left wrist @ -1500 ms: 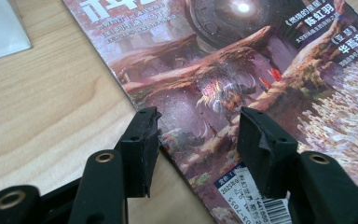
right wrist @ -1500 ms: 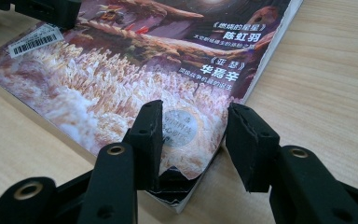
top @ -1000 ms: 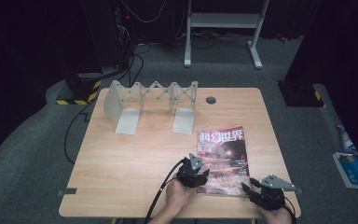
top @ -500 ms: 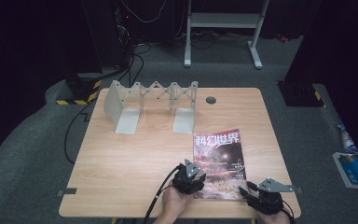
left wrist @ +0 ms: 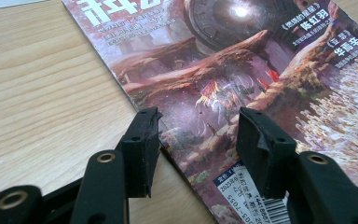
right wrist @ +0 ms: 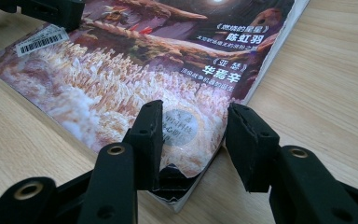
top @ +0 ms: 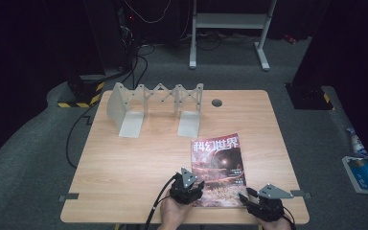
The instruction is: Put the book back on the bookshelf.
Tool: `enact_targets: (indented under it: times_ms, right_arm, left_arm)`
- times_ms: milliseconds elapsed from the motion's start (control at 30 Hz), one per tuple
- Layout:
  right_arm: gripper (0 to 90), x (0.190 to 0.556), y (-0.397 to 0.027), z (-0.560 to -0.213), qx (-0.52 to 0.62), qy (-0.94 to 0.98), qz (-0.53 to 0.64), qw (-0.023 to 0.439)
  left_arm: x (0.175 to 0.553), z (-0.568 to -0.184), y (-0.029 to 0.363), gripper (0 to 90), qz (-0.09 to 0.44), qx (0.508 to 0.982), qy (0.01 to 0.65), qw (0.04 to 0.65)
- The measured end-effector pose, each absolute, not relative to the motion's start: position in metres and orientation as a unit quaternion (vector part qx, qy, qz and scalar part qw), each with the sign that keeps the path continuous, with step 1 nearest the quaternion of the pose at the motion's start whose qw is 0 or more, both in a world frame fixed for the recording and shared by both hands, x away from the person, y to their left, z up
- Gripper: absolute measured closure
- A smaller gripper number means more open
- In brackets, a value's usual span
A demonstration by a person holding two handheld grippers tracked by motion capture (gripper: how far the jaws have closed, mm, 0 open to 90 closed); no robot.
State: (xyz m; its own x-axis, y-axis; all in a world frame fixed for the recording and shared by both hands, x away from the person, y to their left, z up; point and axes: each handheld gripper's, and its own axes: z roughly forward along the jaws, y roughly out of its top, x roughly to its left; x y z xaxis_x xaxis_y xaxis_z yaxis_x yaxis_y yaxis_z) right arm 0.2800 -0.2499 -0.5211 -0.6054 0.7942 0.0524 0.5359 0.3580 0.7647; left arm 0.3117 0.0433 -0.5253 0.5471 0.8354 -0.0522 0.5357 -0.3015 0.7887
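Glossy magazine (top: pixel 219 167) lies flat on woodgrain table (top: pixel 124 163), both black claws (left wrist: pixel 198 133) (right wrist: pixel 193 135) apart over its corners.

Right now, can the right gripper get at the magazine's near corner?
Probably yes. The right gripper has open jaws straddling the curled near corner of the magazine, with nothing between them and the cover. The left gripper sits at the opposite edge, out of its way.
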Motion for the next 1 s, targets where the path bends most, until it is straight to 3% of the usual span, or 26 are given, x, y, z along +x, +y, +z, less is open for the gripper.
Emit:
enact_targets:
  times_ms: [1000]
  right_arm:
    - [56.8, 0.284, -0.196, -0.526, 0.395, 0.807, 0.412, 0.151]
  left_arm:
    - [0.301, -0.528, 0.101, 49.2, 0.202, 0.762, 0.468, 0.399]
